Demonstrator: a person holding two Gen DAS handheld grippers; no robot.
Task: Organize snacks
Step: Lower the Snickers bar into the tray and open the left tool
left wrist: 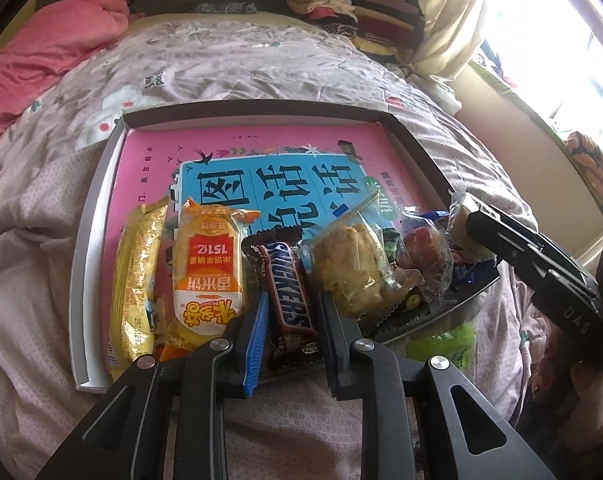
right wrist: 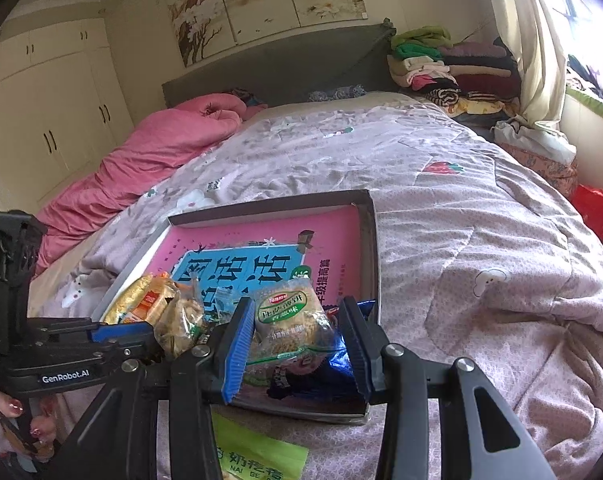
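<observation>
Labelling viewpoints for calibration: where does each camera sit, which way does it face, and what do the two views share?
Left wrist: on the left hand-held gripper, angled down at the box on the bed; its jaws clamp a Snickers bar; the right hand-held gripper enters from the right.
Right wrist: on the right hand-held gripper, facing the headboard; a green-labelled snack packet sits between its jaws; the left one and painted fingernails show at left.
Shared: box, pink book, snack pile.

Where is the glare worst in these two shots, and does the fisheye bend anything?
Left wrist view: the window is blown out white at upper right, and the box edges bow. Right wrist view: milder glare on the curtain, the wardrobe leans, corners go dark.
</observation>
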